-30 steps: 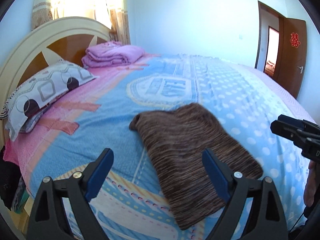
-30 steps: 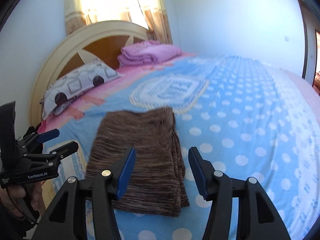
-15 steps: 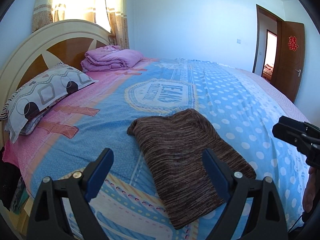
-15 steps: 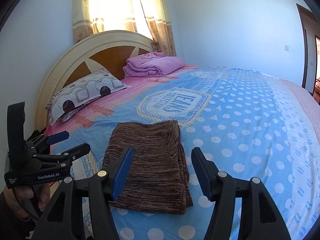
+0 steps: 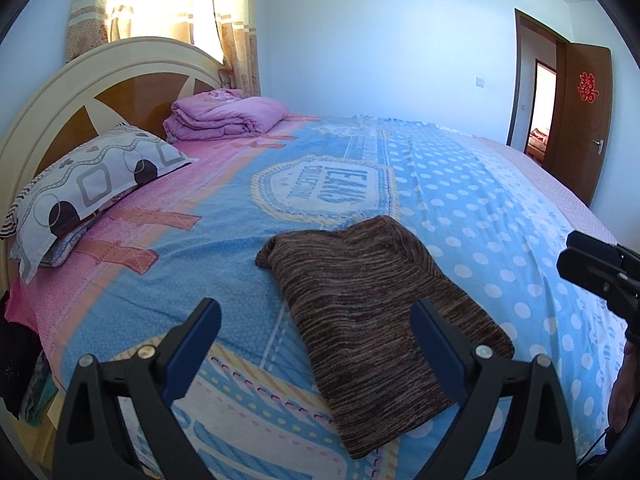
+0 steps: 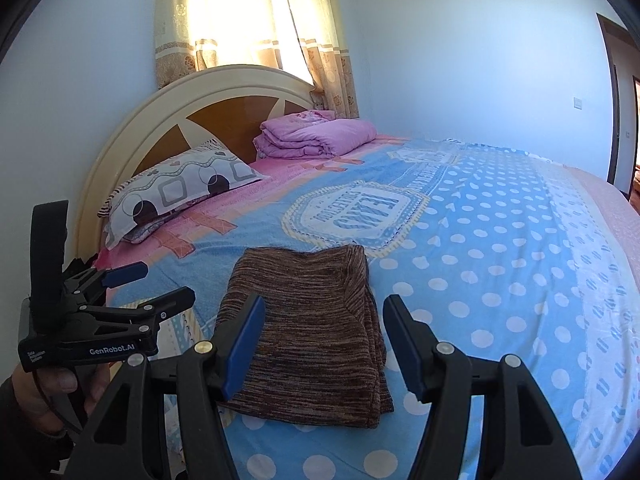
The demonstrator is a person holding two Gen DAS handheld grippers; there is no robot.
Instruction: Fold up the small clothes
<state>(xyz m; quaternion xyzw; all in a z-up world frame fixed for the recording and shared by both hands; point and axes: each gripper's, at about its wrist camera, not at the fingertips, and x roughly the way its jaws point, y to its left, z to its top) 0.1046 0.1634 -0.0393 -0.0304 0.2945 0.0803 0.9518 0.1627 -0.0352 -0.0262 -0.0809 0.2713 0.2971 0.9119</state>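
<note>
Your brown knit garment (image 5: 372, 304) lies folded into a flat rectangle on the blue polka-dot bedspread (image 5: 500, 208), near the bed's near edge and just short of the printed crest (image 5: 324, 188). From your right wrist view the same garment (image 6: 312, 332) shows its layered edges stacked along the right side, which the left view does not reveal; the left view instead shows its rounded far corner and its long side running toward you. Your left gripper (image 5: 316, 344) is spread wide and holds nothing, with the garment's near end lying between and beyond its fingers, apart from both. Your right gripper (image 6: 324, 344) is likewise open and empty, raised above the garment's near half. Only the right view shows the left gripper from the side (image 6: 116, 312), off the garment's left edge, in your hand (image 6: 48, 392). Only the left view shows the open wooden door (image 5: 580, 120). Farther back sit the patterned pillow (image 5: 88, 188), the folded pink blanket (image 5: 228, 120), the headboard (image 5: 100, 80) and the curtains (image 6: 248, 24).
</note>
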